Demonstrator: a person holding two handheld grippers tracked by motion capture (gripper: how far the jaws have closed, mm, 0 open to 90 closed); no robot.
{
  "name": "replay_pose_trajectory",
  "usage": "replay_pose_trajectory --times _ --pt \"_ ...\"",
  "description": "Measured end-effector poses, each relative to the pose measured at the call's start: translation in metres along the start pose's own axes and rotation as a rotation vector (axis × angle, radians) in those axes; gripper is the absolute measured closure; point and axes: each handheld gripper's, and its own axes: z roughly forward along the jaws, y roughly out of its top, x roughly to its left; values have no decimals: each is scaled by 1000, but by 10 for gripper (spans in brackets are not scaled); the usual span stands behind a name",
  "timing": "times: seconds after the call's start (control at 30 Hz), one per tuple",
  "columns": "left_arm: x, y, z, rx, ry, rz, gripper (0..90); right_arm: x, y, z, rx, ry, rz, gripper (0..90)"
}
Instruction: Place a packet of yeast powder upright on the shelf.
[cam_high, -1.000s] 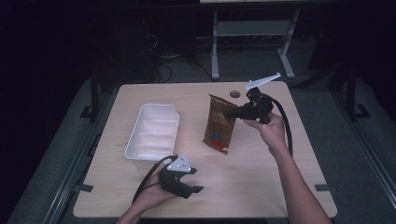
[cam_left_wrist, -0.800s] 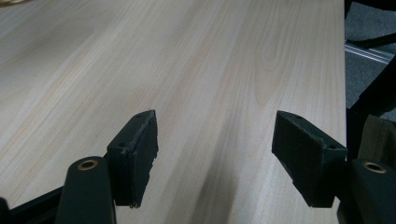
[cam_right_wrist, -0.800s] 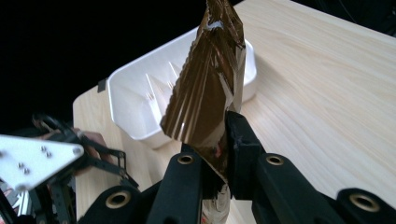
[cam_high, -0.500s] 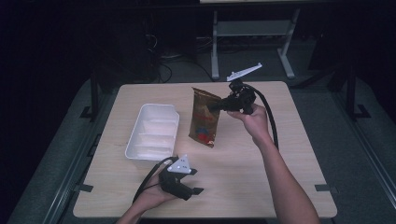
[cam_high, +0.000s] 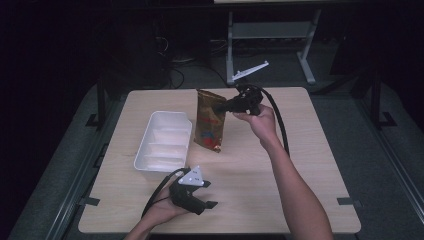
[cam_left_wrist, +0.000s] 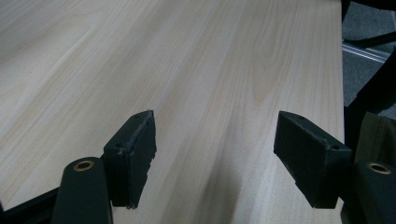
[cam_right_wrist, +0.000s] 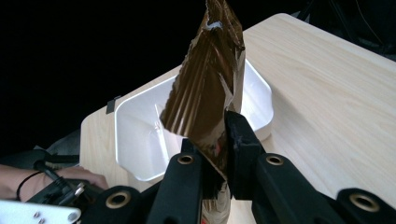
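A brown snack bag (cam_high: 210, 121) with a red print hangs above the table, just right of a white tray (cam_high: 165, 142). My right gripper (cam_high: 223, 107) is shut on its upper right edge. In the right gripper view the crinkled bag (cam_right_wrist: 210, 88) rises between the jaws, its top torn open, and the white tray (cam_right_wrist: 140, 135) lies behind it. My left gripper (cam_high: 206, 197) rests low near the table's front edge, open. In the left gripper view my left gripper (cam_left_wrist: 215, 163) has bare wood between its jaws.
The wooden table (cam_high: 320, 150) has free room on its right half and between the tray and the front edge. A cable trails from each gripper. Beyond the table's far edge stands a metal frame (cam_high: 270, 35) on a dark floor.
My right gripper has carried the bag leftward, toward the white tray, and slightly higher. The left gripper has stayed put.
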Motion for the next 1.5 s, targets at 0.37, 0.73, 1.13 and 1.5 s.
replay_pose_trajectory --times 0.37,0.73,1.13,1.5 --pt "1 -1 -3 -8 -1 -6 291 0 15 12 2 10 -18 839" --pt "2 -1 -4 -15 -5 -13 292 4 30 25 20 17 -35 840" --pt "1 -2 -4 -14 -9 -9 292 7 46 40 35 28 -54 840" --pt "1 -2 -6 -23 -9 -12 292 11 59 65 54 58 -75 840"
